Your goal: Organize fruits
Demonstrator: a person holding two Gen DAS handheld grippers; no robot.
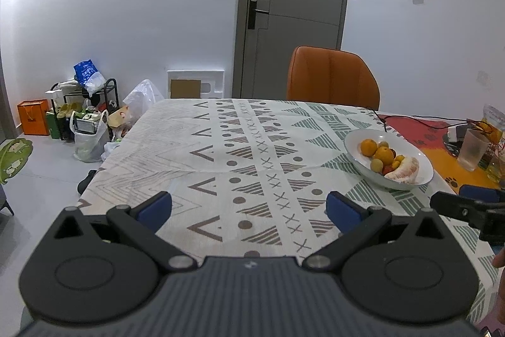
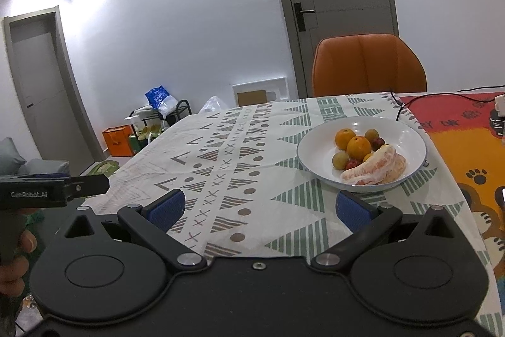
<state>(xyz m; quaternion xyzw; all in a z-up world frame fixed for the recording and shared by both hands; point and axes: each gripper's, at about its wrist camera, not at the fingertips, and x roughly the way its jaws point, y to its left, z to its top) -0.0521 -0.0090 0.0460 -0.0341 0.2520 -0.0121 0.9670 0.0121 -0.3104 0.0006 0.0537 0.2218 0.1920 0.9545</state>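
Spread blue fingers [image 2: 165,209], both grippers empty; approach white bowl [image 2: 407,131] of oranges [image 2: 359,147] slowly from above.

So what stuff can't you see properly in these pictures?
- Fruit at the bottom of the plate: in both views the oranges and the peeled pomelo piece cover it.
- Right gripper: cut off by the left view's right edge.
- Clear cup: whether anything is inside, too blurry in the left view.
- Floor bags: contents too small.
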